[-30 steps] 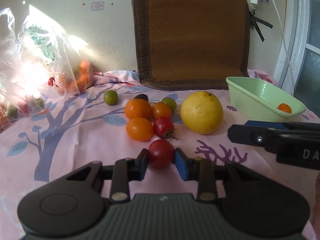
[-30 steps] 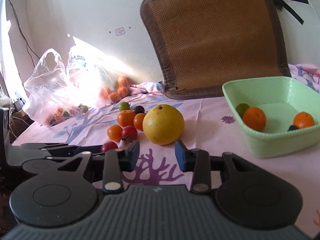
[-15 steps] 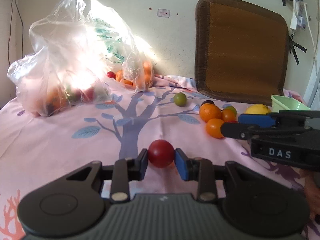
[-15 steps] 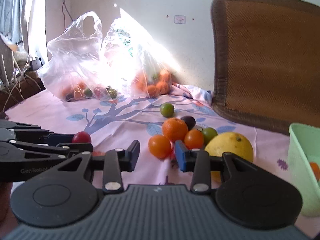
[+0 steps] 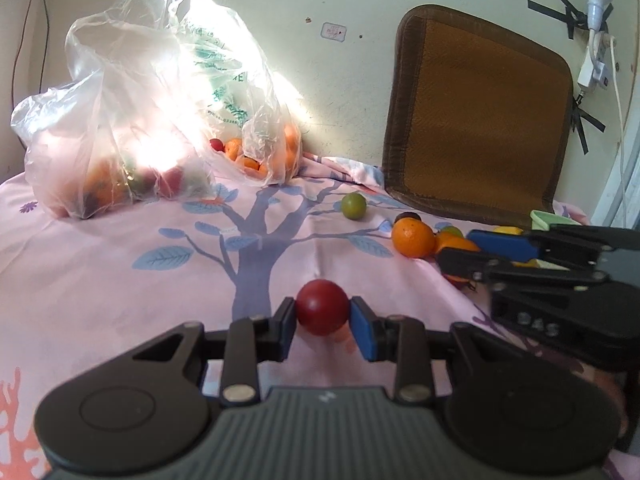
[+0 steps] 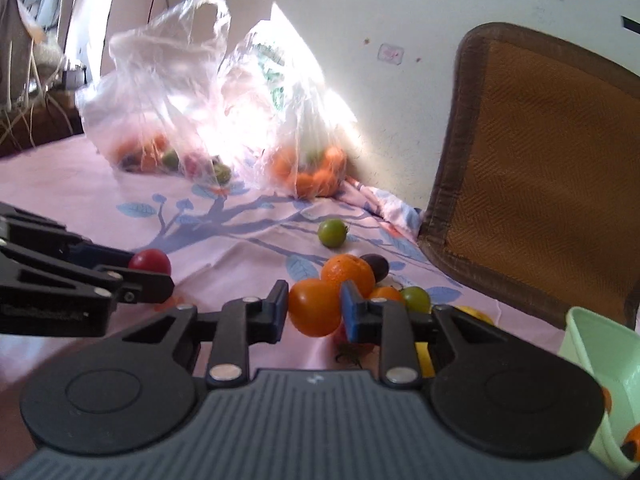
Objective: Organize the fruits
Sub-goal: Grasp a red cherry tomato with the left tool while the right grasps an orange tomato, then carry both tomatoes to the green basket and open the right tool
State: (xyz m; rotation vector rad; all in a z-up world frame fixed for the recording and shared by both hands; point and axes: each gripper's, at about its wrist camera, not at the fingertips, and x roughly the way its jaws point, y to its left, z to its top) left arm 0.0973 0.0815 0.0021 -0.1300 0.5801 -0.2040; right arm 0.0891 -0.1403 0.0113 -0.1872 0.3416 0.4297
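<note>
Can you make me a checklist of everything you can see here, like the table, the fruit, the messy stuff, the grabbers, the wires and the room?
Surface: pink cloth with a blue tree print, wrinkled.
Job's things: red tomato held in the left gripper; orange tomato between the fingers of the right gripper; orange, green fruit and dark plum loose on the cloth; green basket at the right edge.
Clutter: clear plastic bags with more fruit inside.
Grippers: left shut on the red tomato; right not clearly closed.
Cables: white cord and plug on the wall, far right.
Surroundings: brown woven cushion leaning on the wall.
</note>
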